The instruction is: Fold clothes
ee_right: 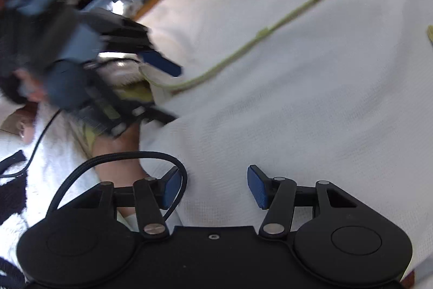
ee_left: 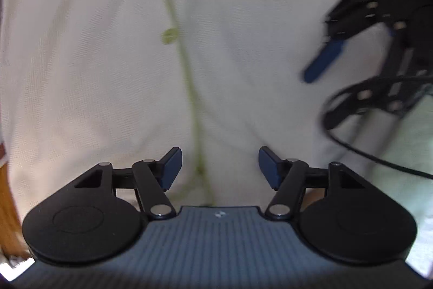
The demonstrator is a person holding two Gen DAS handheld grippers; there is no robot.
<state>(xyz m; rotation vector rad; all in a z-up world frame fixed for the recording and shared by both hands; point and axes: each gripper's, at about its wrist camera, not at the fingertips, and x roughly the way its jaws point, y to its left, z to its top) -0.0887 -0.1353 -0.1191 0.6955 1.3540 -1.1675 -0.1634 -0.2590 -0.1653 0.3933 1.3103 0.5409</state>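
Left wrist view: both grippers [ee_left: 218,169] [ee_right: 213,187] hover, jaws wide, over the white garment [ee_left: 108,58].

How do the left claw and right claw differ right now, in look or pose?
The left claw has a ribbed blue-grey body and hangs over the white garment's green seam; the right claw has a plain black body, over bare white fabric, with a black cable looped past its finger. Both are open, blue-padded and empty.

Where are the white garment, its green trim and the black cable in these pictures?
white garment [ee_left: 94,58]: left wrist view, plain cloth left of the trim.
green trim [ee_right: 292,16]: right wrist view, middle of the stripe.
black cable [ee_right: 140,155]: right wrist view, top of the loop.
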